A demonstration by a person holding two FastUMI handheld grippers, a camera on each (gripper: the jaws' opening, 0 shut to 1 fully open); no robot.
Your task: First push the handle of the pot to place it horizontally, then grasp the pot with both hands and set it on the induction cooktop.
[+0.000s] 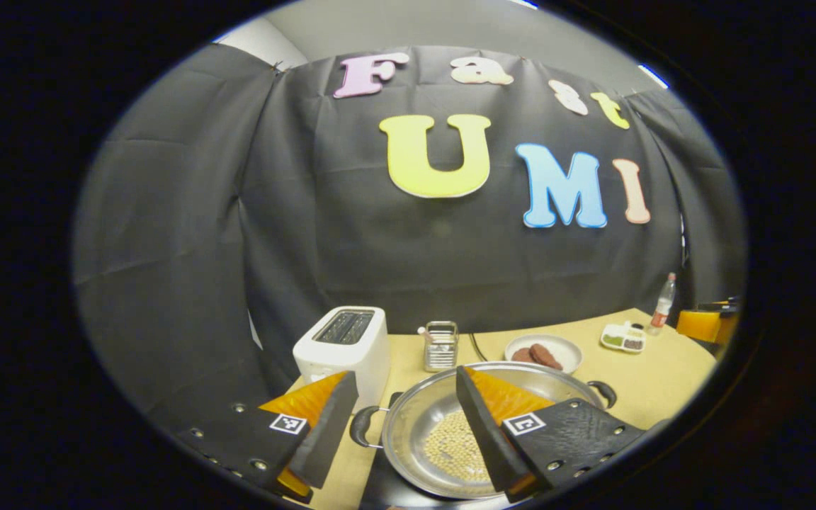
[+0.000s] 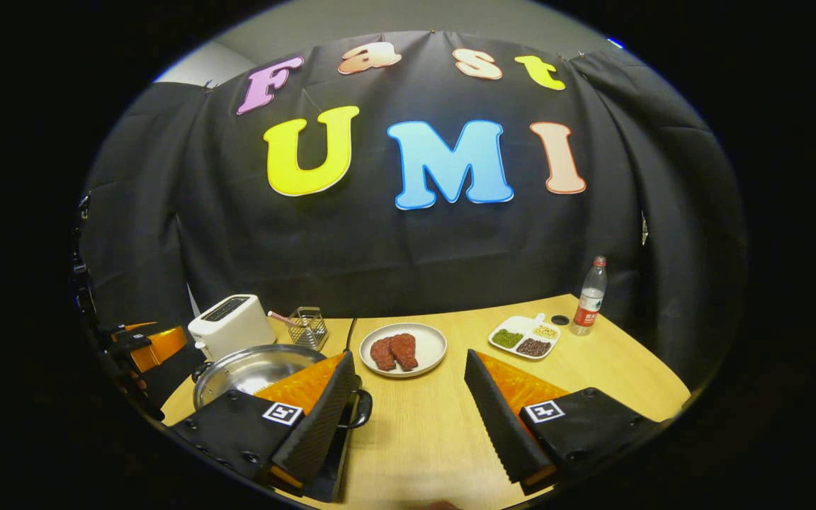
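— Steel, was it, that pot (image 1: pixel 479 425) in the left gripper view?

— Yes, a shiny shallow one with pale beans in its bottom. It sat on a dark flat slab, the induction cooktop (image 1: pixel 390 489), at the near edge of the wooden bench (image 1: pixel 656 382). One dark handle (image 1: pixel 364 427) pointed left, the other (image 1: pixel 603 392) right.

— And the left hand-held gripper (image 1: pixel 401 418)?

— Spread wide, gripping nothing. Its left finger hung outside the pot by the left handle; its right finger stood over the pot's bowl.

— What lay beyond?

— A white toaster (image 1: pixel 344 347) at far left, a wire holder (image 1: pixel 441 346) beside it, a white plate (image 1: pixel 544 352) with two brown meat pieces, a divided dish (image 1: pixel 623 337) and a bottle (image 1: pixel 663 303) far right.

— Now the right gripper view?

— The pot (image 2: pixel 256 372) showed at near left, its right handle (image 2: pixel 360 411) just beside the left finger of the right hand-held gripper (image 2: pixel 408 407). I could not tell whether they touched.

— Was that one holding anything?

— No, its fingers stood wide apart over bare bench (image 2: pixel 422 432). The other hand-held gripper (image 2: pixel 153 347) showed at far left, beyond the pot; how far open it was, I could not tell in this view. The toaster (image 2: pixel 231 324), plate (image 2: pixel 403 349), divided dish (image 2: pixel 525 337) and bottle (image 2: pixel 589 297) ran along the far side.
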